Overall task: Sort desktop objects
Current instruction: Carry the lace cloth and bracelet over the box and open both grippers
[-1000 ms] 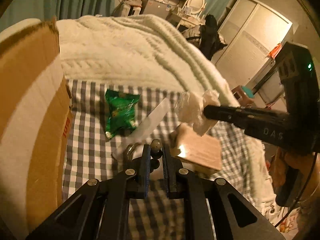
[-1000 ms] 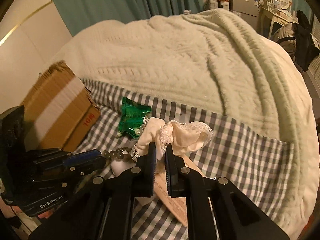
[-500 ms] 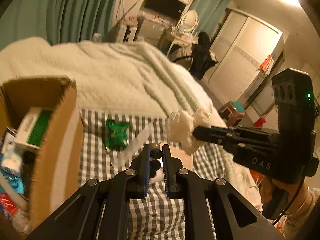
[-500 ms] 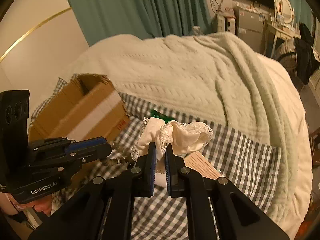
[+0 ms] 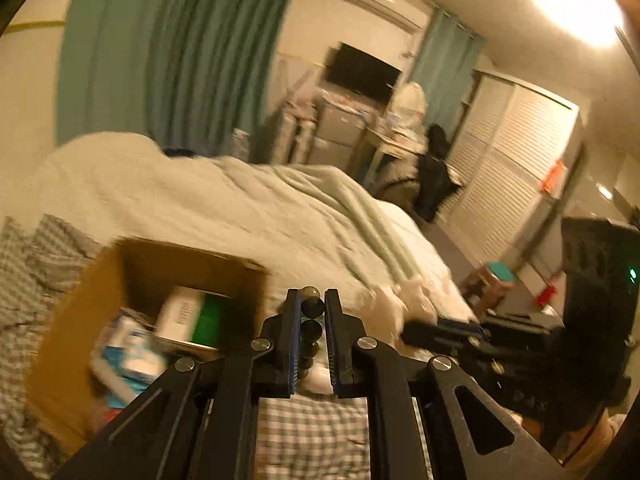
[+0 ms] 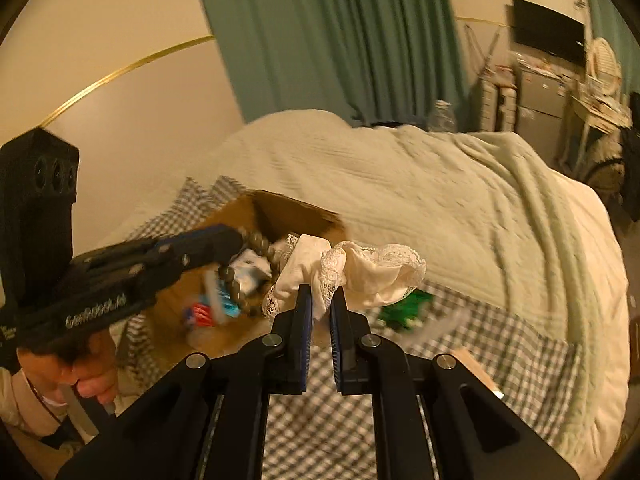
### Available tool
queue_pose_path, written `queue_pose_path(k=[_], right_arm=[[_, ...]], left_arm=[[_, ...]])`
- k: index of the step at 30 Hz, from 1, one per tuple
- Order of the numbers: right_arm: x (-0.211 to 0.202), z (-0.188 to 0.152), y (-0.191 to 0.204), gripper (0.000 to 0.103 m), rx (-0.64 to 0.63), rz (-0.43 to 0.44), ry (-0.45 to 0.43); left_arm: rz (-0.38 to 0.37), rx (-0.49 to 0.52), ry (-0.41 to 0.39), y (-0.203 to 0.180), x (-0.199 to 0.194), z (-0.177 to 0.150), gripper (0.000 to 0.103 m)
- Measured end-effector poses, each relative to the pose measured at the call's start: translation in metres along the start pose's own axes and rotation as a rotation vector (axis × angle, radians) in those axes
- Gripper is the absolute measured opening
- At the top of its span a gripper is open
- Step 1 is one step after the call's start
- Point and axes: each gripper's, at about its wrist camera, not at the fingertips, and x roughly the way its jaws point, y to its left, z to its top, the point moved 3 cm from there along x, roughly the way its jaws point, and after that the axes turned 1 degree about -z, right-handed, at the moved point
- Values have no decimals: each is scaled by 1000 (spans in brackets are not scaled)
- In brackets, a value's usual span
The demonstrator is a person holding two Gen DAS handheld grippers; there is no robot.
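Both tools raised since the earlier frame, with cardboard box interior now exposed where only its side showed before.

Bed: covered by pale knit blanket, grey-white checked sheet at near end.

Cardboard box: open-topped, resting on checked sheet; contents include white-and-green carton and blue-white packets, blurred.

Left tool: jaws nearly closed, clamped on dark bead bracelet; in right wrist view, left tool held above box opening, bracelet hanging in a loop from its tip.

Right tool: jaws nearly closed, pinching cream lace-trimmed cloth, bunched above fingertips, beside box rim; in left wrist view, right tool with cloth to right of box.

Person's hand: wrapped round left tool's handle.

Green snack packet: lying on checked sheet, partly hidden behind cloth.

Brown flat parcel: on sheet at lower right, mostly hidden by right tool's arm.
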Motion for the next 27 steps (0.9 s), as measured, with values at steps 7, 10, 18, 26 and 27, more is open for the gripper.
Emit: queue_pose_path(k=[7,10,18,26,27], right_arm=[[37,6,65,8,-72,90,34],[57,4,83,9,-88,116,58],[85,-2,84,36,-50,138,88],[63,-6,29,42,8,25,64],[58,-9,17,43,26,11,63]], left_arm=[[131,-37,11,60,-20,-7,11],[183,-52,54,83,-13,-20,11],[316,-129,149,132,3,-49,42],[273,-100,147,92,4,-47,66],[259,-86,146,81,6,-48,70]])
